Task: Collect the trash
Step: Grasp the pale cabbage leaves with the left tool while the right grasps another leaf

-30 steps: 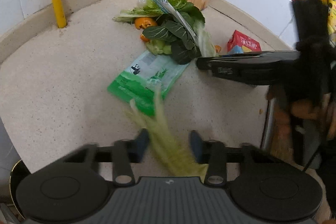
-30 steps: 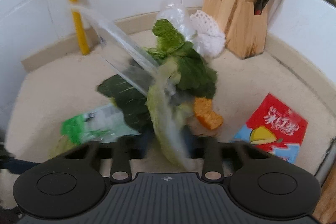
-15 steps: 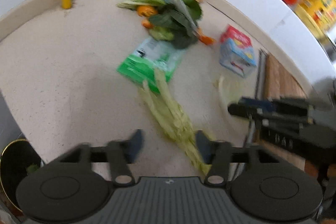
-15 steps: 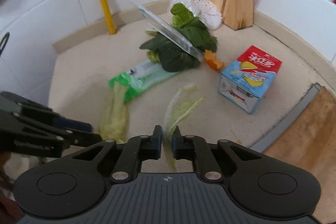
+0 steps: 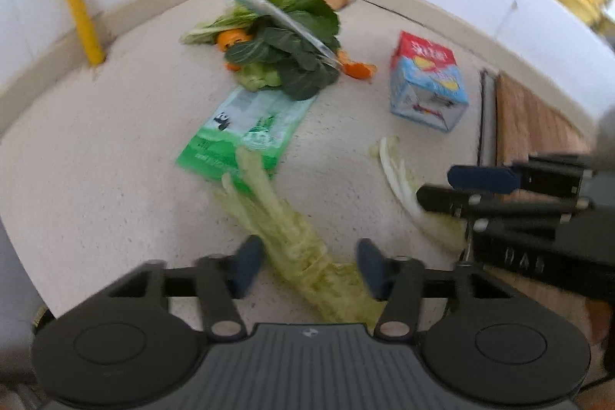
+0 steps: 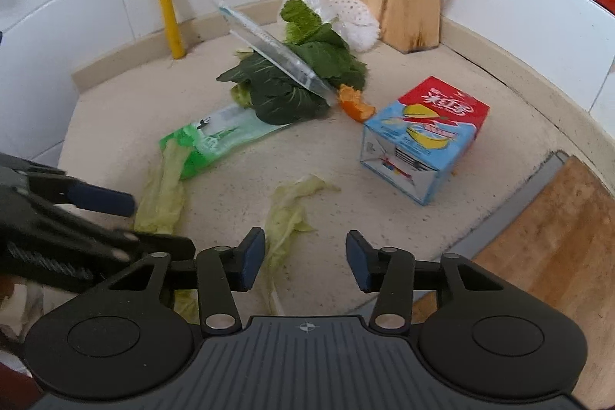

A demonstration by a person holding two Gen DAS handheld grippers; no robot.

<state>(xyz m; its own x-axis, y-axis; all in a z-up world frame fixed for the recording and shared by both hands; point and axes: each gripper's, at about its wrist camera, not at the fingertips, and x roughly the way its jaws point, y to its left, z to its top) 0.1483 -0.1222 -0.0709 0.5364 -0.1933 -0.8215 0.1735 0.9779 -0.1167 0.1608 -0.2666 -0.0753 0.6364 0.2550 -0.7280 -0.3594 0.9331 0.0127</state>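
Both grippers over cabbage scraps on surface.
Left gripper [image 5: 307, 266] jaws closing, leaf [image 5: 284, 229] between, unpinched. Right gripper [image 6: 305, 258] opening, leaf [image 6: 286, 214] by its left finger; carton [image 6: 419, 137] near right edge.

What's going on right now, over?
Left gripper jaws closing around a pale leaf. Right gripper jaws opening, second leaf loose on the counter. Nothing blocking.

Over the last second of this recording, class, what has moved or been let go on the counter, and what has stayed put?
Both pale cabbage leaves were dragged out of the pile toward the cameras. The right gripper, shut on its pale leaf half a second ago, is opening and the leaf lies loose. The left gripper is closing around the longer leaf, not yet pinching it. The green packet, red-and-blue carton and dark greens stayed.
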